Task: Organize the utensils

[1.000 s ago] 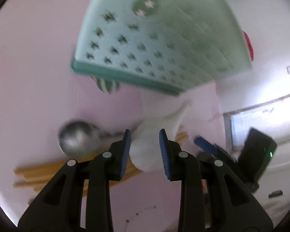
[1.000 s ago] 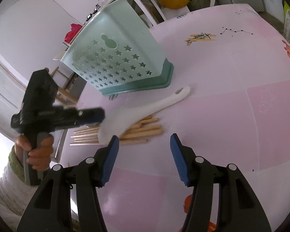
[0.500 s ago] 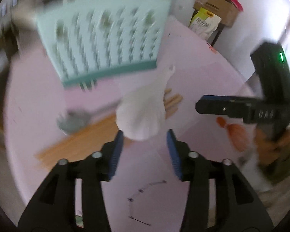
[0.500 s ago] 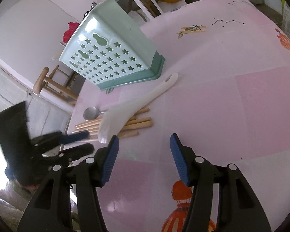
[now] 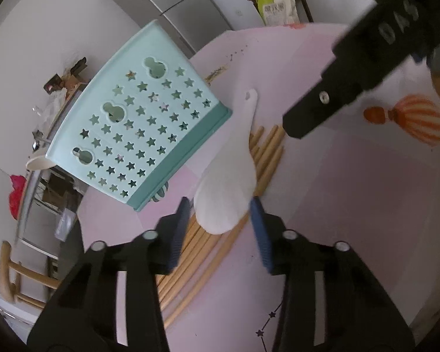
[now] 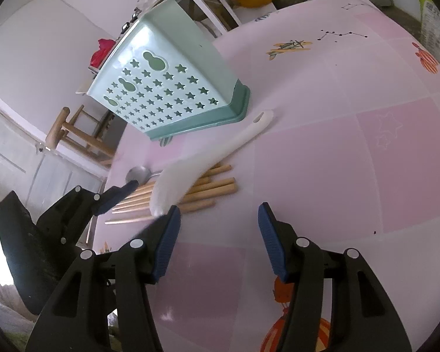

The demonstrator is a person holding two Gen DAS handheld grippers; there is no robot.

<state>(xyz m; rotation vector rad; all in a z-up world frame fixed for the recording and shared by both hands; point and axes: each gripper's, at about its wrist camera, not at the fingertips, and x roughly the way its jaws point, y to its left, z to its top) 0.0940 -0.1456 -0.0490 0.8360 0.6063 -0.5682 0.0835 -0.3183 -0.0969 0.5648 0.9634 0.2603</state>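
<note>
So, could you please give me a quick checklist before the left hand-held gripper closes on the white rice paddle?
1. Rice paddle head between the left hand-held gripper pads: ok; jaws closing, not yet touching.
2. Paddle lies across the chopsticks: not ok, they may shift.
3. Right hand-held gripper open, empty, clear of the paddle: ok.
4. Green utensil basket upright: ok.
5. Basket compartments free: cannot tell.

Both wrist views face the white rice paddle (image 5: 228,184) closely.
</note>
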